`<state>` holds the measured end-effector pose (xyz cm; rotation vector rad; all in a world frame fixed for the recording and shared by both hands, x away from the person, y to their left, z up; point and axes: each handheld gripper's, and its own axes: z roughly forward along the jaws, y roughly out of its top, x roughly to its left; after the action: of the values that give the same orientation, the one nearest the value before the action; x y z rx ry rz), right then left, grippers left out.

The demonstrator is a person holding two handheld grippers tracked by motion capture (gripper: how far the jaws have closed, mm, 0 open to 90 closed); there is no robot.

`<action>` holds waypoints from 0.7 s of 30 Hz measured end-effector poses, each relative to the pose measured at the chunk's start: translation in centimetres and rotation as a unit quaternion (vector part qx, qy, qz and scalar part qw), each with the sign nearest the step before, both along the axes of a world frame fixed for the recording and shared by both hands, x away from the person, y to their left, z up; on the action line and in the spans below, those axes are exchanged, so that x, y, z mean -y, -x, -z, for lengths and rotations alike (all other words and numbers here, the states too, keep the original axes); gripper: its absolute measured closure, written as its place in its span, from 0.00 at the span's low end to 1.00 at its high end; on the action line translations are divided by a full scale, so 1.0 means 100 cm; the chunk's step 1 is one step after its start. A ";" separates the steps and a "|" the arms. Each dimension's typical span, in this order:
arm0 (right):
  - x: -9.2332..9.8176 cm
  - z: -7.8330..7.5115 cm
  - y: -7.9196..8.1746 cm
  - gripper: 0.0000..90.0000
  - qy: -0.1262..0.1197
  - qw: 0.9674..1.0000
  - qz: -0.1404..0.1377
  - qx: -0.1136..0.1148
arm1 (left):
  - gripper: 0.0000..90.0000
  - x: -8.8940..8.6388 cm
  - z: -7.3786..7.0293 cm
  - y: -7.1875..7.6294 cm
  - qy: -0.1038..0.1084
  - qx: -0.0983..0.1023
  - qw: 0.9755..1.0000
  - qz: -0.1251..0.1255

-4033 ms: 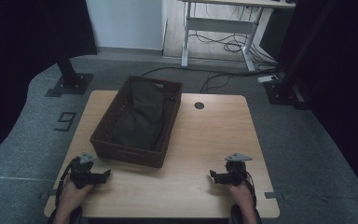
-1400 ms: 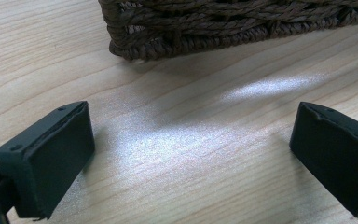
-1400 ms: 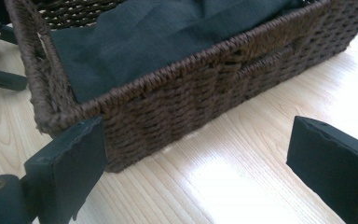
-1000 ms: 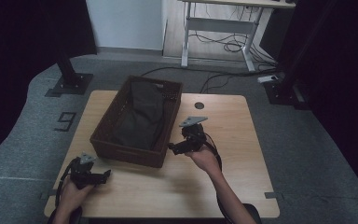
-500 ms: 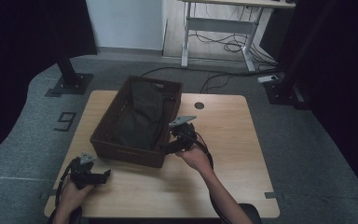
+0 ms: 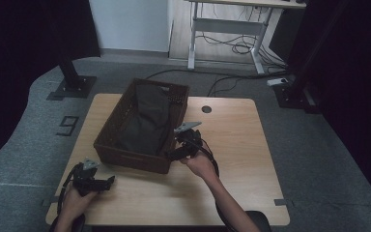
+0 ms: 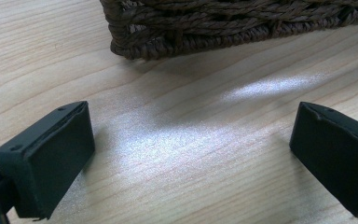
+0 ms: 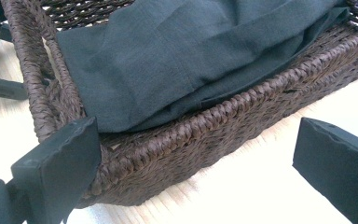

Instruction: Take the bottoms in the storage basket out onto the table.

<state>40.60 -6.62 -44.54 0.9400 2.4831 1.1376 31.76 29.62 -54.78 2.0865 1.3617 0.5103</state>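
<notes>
Reaching for the dark folded cloth [image 8: 177, 70] lying in the wicker basket [image 6: 125, 157], the right gripper [image 6: 176, 153], jaws wide, hovers at the near corner. Lifting over the rim first would likely avoid snagging weave. The left gripper [image 6: 107, 181] rests wide open on the wooden table [image 6: 241, 145].

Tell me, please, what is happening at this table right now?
A person is working at a wooden table with a gripper in each hand. The right gripper is open at the near right corner of a dark wicker basket, which holds a folded dark cloth; its jaws straddle the basket's rim without closing on anything. The left gripper, also open, rests on the table in front of the basket, holding nothing.
</notes>
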 end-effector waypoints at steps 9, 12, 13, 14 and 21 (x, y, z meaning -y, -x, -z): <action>0.006 0.000 0.000 0.01 0.001 1.000 0.011 -0.001 | 0.00 0.000 0.000 0.000 0.000 0.000 1.000 -0.001; 0.010 0.000 -0.001 0.01 -0.001 1.000 0.018 -0.002 | 0.00 0.000 0.000 0.000 0.000 0.000 1.000 0.000; 0.012 0.000 -0.001 0.01 -0.001 1.000 0.021 -0.004 | 0.00 0.000 0.000 0.000 0.000 0.000 1.000 0.000; 0.014 0.001 -0.001 0.01 0.000 1.000 0.022 -0.003 | 0.00 0.000 0.000 0.000 0.000 0.000 1.000 0.000; 0.026 0.002 -0.003 0.02 -0.006 0.999 0.037 -0.006 | 0.00 0.000 0.000 0.000 0.000 0.000 1.000 0.000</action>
<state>40.85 -9.20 -44.71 1.0361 2.4322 1.1288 31.74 29.61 -54.78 2.0863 1.3619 0.5113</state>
